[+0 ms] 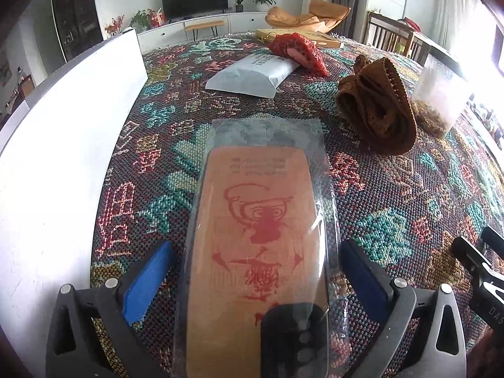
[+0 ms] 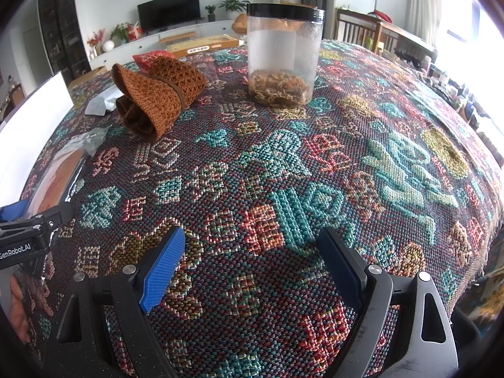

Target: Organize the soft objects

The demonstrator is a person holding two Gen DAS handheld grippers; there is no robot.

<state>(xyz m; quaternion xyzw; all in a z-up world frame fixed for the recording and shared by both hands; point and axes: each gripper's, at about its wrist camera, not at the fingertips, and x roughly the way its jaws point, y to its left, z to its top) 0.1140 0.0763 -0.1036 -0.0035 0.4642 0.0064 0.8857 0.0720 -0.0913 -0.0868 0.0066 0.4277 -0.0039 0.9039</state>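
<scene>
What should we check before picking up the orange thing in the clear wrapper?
1. Left tool open: ok, its pads do not press anything.
2. Packet lined up between the pads: ok.
3. Packet flat on the cloth: ok.
4. Space around the packet: ok, the white box and knit roll sit apart from it.
5. Right tool out of the way: ok, open over bare cloth.
6. Packet soft or stiff: cannot tell.

One insole pack [image 1: 258,236], one knit hat [image 1: 378,107], one jar [image 2: 283,56], one mailer [image 1: 252,75], two tongs [image 1: 256,274] [image 2: 252,264].
</scene>
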